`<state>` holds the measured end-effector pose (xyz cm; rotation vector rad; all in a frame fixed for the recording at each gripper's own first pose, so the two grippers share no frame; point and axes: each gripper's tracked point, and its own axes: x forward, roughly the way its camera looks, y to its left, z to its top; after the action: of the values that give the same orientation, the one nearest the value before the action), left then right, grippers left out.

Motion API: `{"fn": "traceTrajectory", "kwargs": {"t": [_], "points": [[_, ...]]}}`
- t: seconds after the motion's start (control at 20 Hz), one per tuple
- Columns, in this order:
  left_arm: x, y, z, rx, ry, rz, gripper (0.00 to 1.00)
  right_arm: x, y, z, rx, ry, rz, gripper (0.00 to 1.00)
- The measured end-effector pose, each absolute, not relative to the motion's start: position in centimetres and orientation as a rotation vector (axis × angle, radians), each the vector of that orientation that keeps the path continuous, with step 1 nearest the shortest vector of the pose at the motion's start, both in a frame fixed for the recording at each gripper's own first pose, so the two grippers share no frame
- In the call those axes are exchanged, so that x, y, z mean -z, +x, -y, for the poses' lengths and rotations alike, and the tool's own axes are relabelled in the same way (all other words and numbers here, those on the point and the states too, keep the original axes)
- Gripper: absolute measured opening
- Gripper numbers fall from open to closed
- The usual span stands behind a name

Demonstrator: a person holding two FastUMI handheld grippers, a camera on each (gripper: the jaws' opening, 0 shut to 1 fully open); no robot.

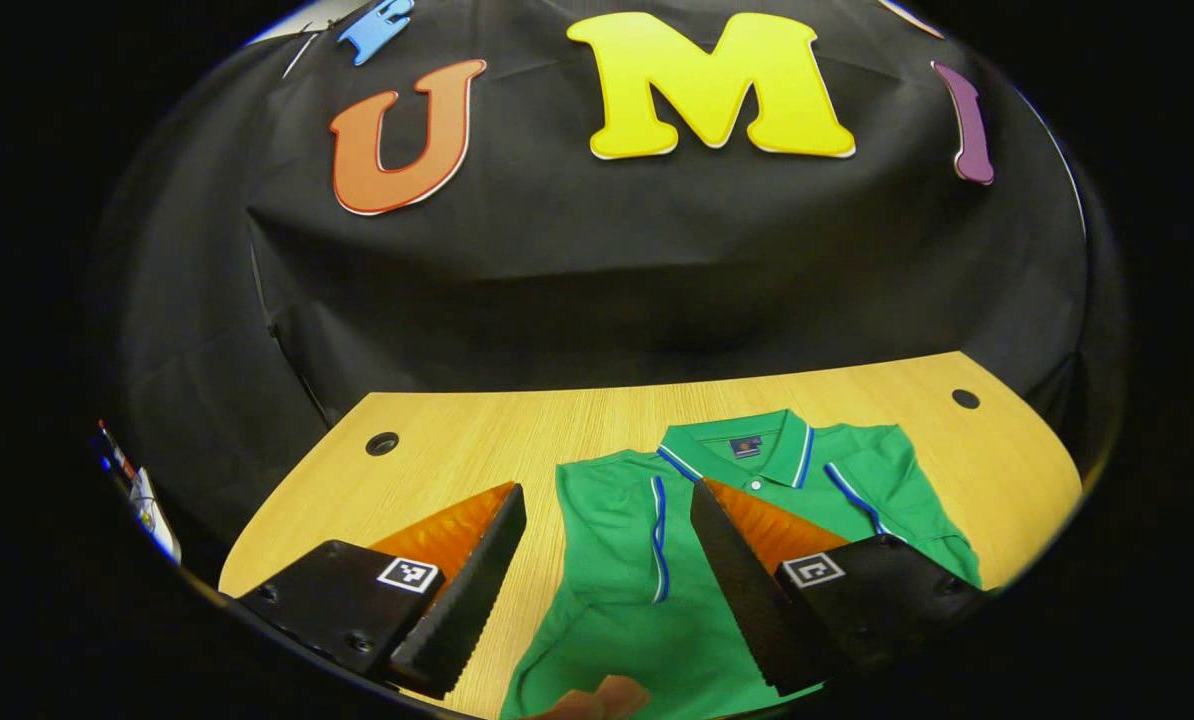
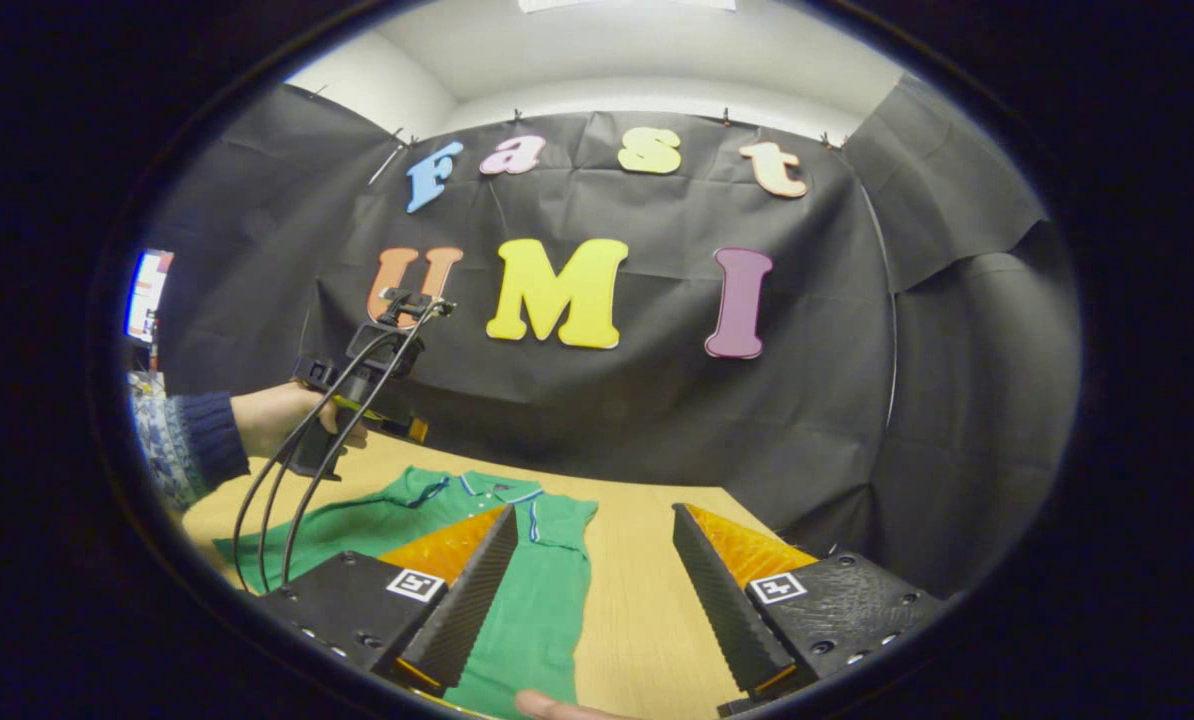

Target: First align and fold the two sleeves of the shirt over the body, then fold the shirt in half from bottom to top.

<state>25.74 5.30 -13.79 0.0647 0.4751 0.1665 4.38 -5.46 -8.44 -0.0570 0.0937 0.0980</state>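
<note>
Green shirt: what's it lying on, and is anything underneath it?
The green shirt lies flat on the wooden table, collar toward the booth wall. Both open claws, left claw and right claw, hover above it. Whatever lies beneath the fabric is covered.

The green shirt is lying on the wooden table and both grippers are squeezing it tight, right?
Not quite. The green shirt does lie on the wooden table, but both grippers are open, holding nothing. The left gripper shows this in the left gripper view, the right gripper in the right gripper view.
</note>
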Motion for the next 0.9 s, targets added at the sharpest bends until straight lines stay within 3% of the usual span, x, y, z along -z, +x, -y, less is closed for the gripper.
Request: {"fn": "traceTrajectory", "kwargs": {"t": [0.4,0.7,0.9], "points": [[9.1,12.5,-7.3,-0.201,0.065,-0.293,1.0,3.7,-1.5,4.9,-0.11,-0.063,0.002,0.94],[9.7,3.5,-8.0,-0.197,0.04,-0.207,1.0,7.9,-3.3,3.7,-0.158,-0.042,-0.067,0.96],[14.3,-1.0,-8.3,-0.186,0.018,-0.257,1.0,12.4,-3.5,3.5,-0.165,-0.009,-0.16,0.95]]}}
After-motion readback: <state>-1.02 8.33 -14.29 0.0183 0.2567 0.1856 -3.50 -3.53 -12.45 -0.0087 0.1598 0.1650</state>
